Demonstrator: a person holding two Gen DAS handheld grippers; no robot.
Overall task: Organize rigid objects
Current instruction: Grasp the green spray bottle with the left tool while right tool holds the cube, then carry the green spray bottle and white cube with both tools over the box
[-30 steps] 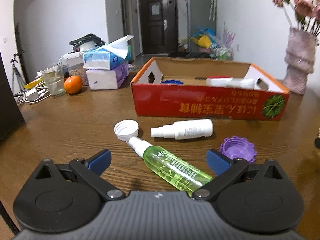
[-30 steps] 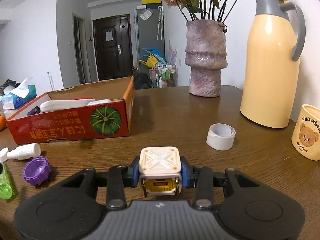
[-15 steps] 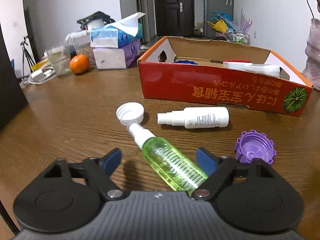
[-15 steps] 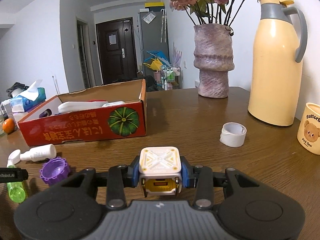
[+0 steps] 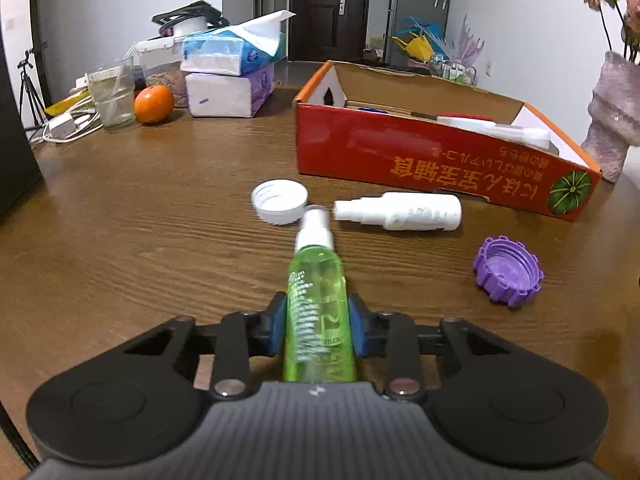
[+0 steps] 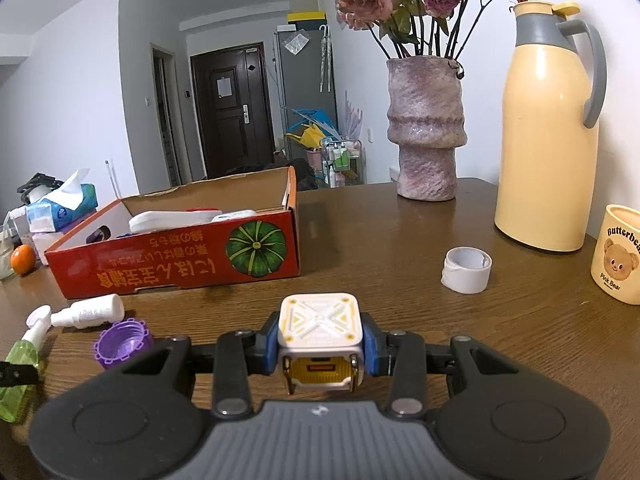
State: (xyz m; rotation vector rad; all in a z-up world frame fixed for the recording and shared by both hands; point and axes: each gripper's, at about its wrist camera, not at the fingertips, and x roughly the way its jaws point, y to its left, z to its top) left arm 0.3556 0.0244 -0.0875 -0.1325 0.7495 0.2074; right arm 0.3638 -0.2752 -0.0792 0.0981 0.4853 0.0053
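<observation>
- Wooden table (image 5: 140, 220); ahead-left of the left gripper (image 5: 317, 326), an orange (image 5: 153, 104) and tissue packs (image 5: 230, 80).
- Left gripper clamps the green spray bottle (image 5: 318, 300); red box (image 5: 440, 160) ahead-right.
- Right gripper (image 6: 321, 346) pinches a white cube (image 6: 320, 326); vase (image 6: 426, 128) beyond, thermos (image 6: 546, 140) ahead-right.

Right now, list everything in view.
green bottle: 1, green, in left gripper
cube: 1, white-yellow, in right gripper
box: 1, red, mid-table, holds items
white bottle: 1, lying before box
caps: 2, white, purple, on table
tape: 1, white, right
vase: 1, pink, roses
flask: 1, cream
cup: 1, bear print
orange: 1, far left
glass: 1, clear
tissues: 2 packs, stacked
left gripper: shut
right gripper: shut
</observation>
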